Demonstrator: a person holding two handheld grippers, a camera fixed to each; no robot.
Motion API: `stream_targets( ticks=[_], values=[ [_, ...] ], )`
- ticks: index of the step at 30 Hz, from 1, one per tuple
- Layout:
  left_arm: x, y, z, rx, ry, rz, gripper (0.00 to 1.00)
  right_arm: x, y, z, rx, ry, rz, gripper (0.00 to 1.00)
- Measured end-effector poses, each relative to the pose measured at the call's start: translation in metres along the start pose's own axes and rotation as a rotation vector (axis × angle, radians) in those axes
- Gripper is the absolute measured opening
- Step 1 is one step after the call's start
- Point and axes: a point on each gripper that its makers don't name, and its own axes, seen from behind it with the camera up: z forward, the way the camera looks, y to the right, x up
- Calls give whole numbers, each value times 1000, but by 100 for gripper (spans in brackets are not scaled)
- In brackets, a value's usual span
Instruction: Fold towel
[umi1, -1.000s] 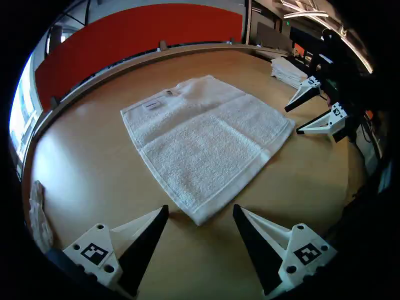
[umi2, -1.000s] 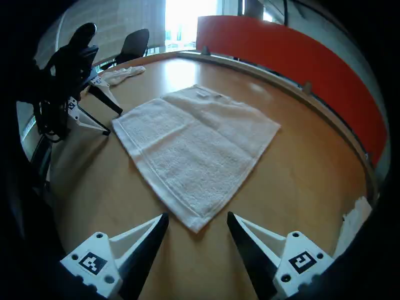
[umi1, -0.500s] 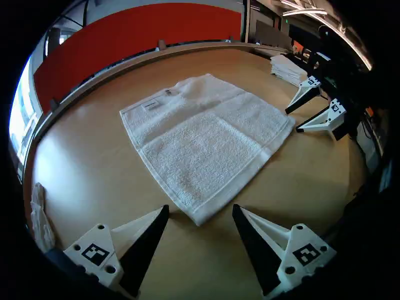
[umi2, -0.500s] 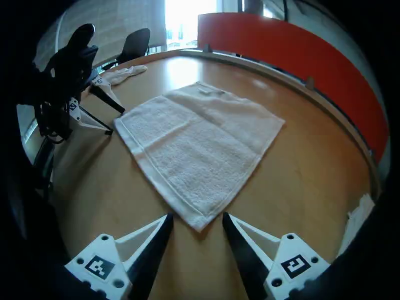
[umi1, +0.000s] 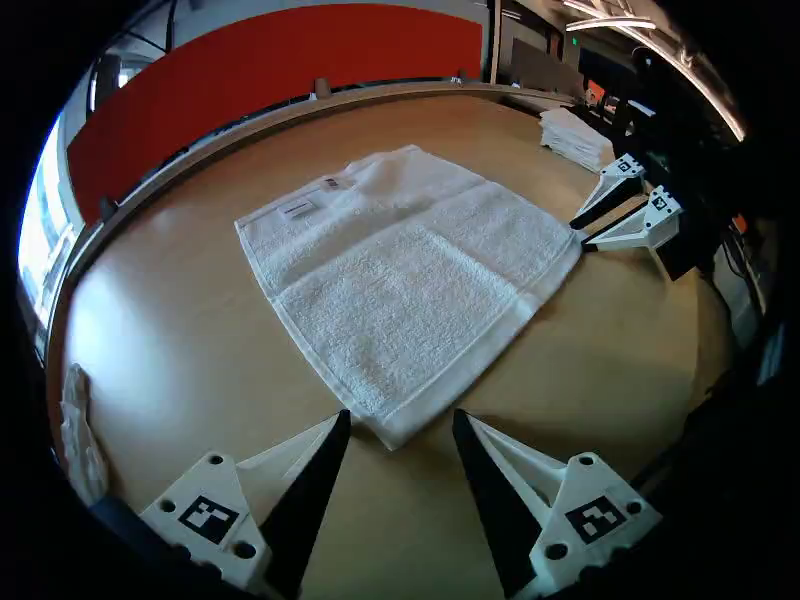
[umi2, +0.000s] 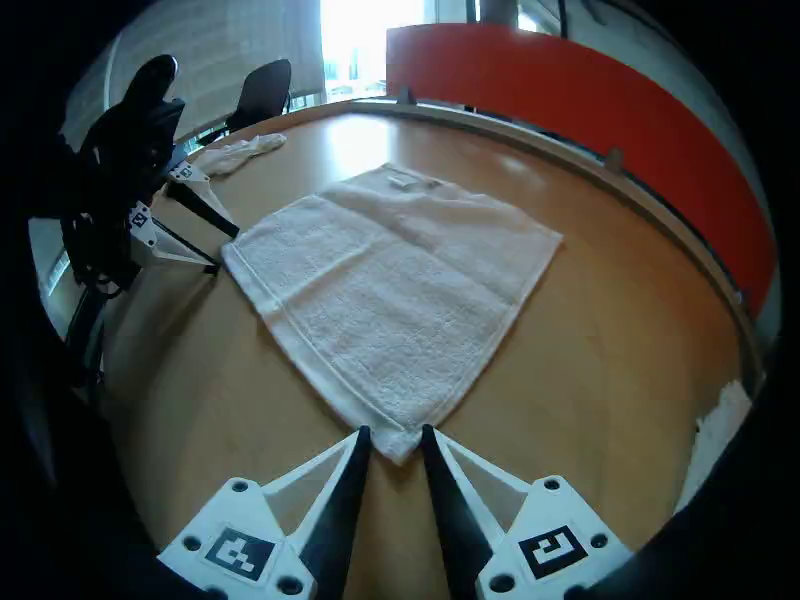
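The towel (umi1: 400, 270) lies flat on the wooden surface (umi1: 170, 330). The left gripper (umi1: 400, 415) is released and its fingers straddle the near corner, placed to pinch it. The right gripper (umi2: 395, 430) holds its fingers close together with the adjacent corner between them; whether they clamp the cloth cannot be determined. Gripping both corners of one hemmed edge permits lifting it toward the far edge. Bare surface surrounds the towel. A folded stack (umi1: 575, 140) and a crumpled cloth (umi2: 235, 152) lie well apart.
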Motion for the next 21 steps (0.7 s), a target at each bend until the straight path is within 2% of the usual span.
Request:
stream_targets(
  ticks=[5,7,9,11,13,19,21],
  values=[
    [0,1,1,6,-1,-10,63,0,-1,0,-3,1,-2,37],
    [1,1,1,10,-2,-15,53,0,-2,0,-1,1,-3,33],
    [1,1,2,14,-2,-19,51,0,-3,1,1,1,-3,28],
    [2,0,2,17,-4,-22,42,0,-3,1,1,1,-2,22],
    [2,0,2,23,-6,-26,27,1,-4,2,1,1,0,19],
    [2,-1,2,32,-7,-35,13,3,-8,1,9,5,5,16],
    [2,-1,2,35,-7,-40,12,5,-9,1,12,9,6,16]
  ],
)
